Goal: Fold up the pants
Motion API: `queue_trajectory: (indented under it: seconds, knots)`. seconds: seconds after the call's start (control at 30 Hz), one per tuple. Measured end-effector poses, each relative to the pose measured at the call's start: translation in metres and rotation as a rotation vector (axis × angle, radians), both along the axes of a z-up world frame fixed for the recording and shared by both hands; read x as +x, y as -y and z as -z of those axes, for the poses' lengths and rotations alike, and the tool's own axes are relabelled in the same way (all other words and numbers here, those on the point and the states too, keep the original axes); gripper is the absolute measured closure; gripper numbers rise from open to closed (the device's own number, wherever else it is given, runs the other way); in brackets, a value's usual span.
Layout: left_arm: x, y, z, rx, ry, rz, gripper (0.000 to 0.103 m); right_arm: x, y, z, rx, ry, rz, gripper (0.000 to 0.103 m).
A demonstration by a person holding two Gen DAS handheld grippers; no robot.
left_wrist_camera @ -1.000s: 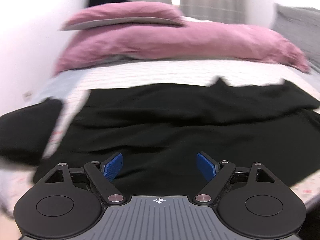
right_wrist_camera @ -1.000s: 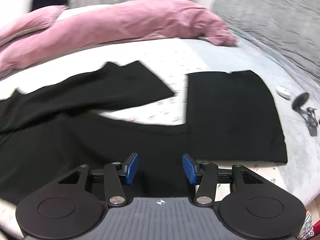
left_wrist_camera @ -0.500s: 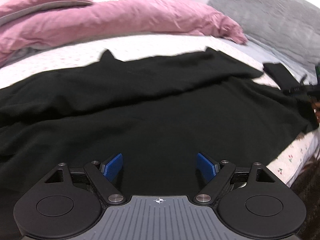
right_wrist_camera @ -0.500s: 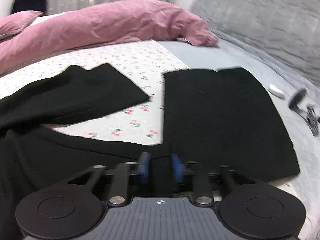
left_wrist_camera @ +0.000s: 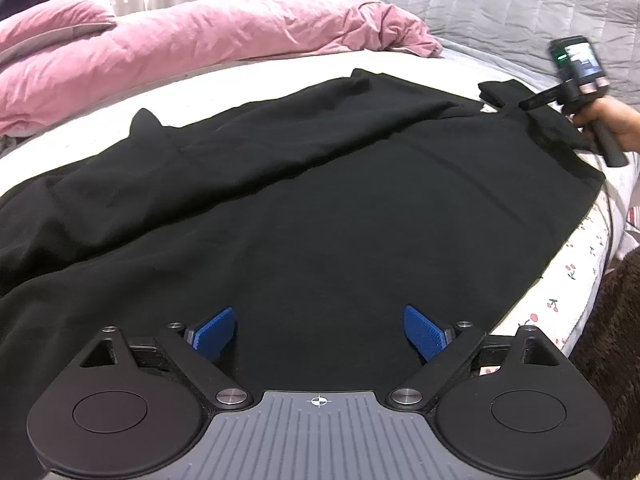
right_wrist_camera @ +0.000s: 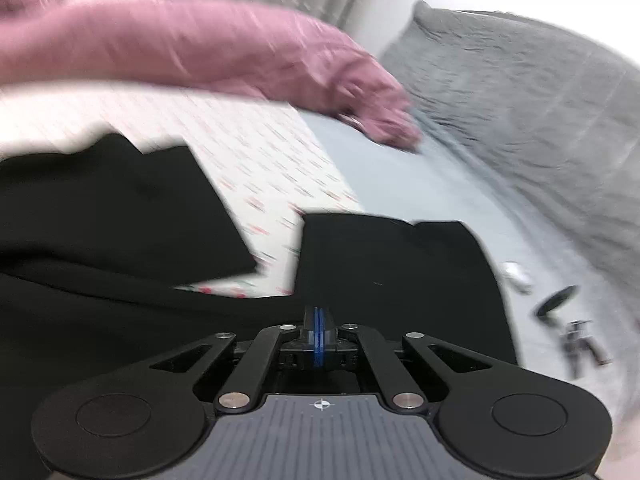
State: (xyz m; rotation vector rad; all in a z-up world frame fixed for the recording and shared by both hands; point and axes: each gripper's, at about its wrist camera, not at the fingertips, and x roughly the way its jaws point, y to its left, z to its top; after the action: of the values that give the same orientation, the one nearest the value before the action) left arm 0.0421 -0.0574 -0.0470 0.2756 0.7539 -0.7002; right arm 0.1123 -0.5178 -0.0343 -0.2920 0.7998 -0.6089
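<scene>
Black pants (left_wrist_camera: 320,208) lie spread across the bed, with loose folds along the far side. My left gripper (left_wrist_camera: 319,330) is open and empty, low over the near part of the pants. My right gripper (right_wrist_camera: 318,334) is shut on the edge of the pants (right_wrist_camera: 120,264). In the left wrist view it shows at the far right (left_wrist_camera: 532,102), held by a hand and pinching the cloth there. The right wrist view is blurred.
A folded black garment (right_wrist_camera: 400,264) lies just right of the pants. Pink pillows (left_wrist_camera: 192,52) run along the back. A grey quilt (left_wrist_camera: 500,12) covers the right side. Small objects (right_wrist_camera: 560,312) lie on the grey sheet. The bed edge (left_wrist_camera: 560,292) is at right.
My right gripper closed on the pants' edge and is moving, blurring its view. My left gripper has swung right along the pants and stays open.
</scene>
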Motion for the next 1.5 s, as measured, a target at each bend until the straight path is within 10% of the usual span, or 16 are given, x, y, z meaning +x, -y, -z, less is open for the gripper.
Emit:
queue_trajectory:
  seconds: [0.1, 0.2, 0.53, 1.07, 1.4, 1.5]
  knots:
    - [0.000, 0.002, -0.003, 0.001, -0.013, 0.023, 0.010, -0.014, 0.012, -0.008, 0.096, 0.075, 0.044, 0.100]
    - [-0.001, 0.006, -0.005, -0.008, -0.018, 0.078, 0.010, -0.041, 0.017, -0.025, 0.204, 0.148, 0.033, 0.064]
    - [0.046, 0.019, -0.027, 0.031, 0.064, 0.053, 0.009, -0.050, -0.010, -0.057, 0.274, 0.150, -0.083, 0.040]
    - [0.250, -0.079, -0.044, 0.280, 0.276, -0.191, 0.009, 0.107, 0.002, -0.026, 0.462, 0.141, -0.066, 0.039]
    - [0.325, -0.114, -0.011, 0.296, 0.082, -0.072, 0.014, 0.166, 0.013, 0.014, 0.451, 0.115, -0.013, 0.038]
    - [0.337, -0.122, -0.011, 0.185, -0.023, -0.074, 0.041, 0.169, 0.008, 0.017, 0.437, 0.128, -0.047, 0.042]
